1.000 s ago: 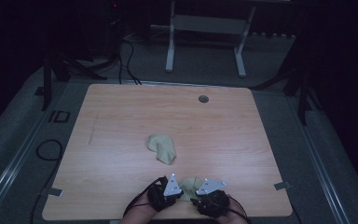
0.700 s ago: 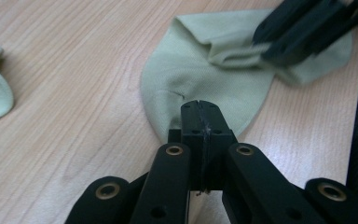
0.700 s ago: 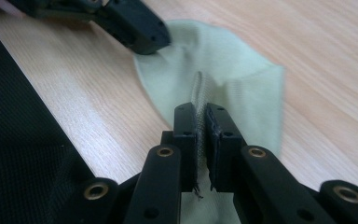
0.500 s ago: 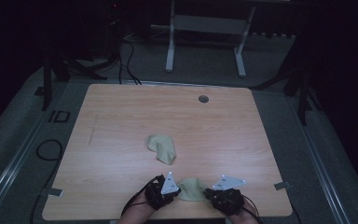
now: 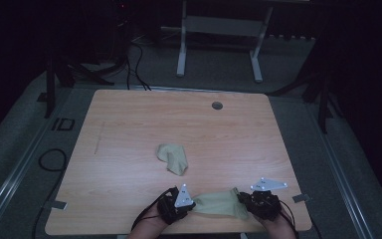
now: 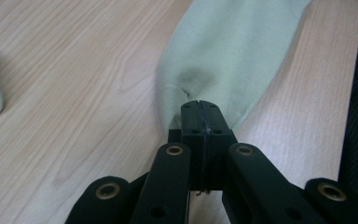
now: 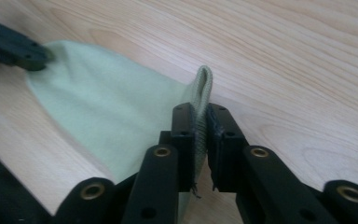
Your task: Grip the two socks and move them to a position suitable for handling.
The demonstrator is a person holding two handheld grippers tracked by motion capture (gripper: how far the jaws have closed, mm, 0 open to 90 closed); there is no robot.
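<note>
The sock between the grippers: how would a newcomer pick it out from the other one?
Start at the wooden table and go to its near edge. The held sock lies stretched flat there, pinched by the left gripper and right gripper. The other sock sits crumpled mid-table, untouched.

You have open worktop (image 5: 129,124) across the far half and down both sides, broken only by a small round hole (image 5: 217,105) near the far edge. A crumpled sock (image 5: 173,158) lies in the middle, just beyond your hands. Along the near edge, a second sock (image 5: 218,204) stretches between your left gripper (image 5: 191,205) and right gripper (image 5: 241,199), closing that gap.
</note>
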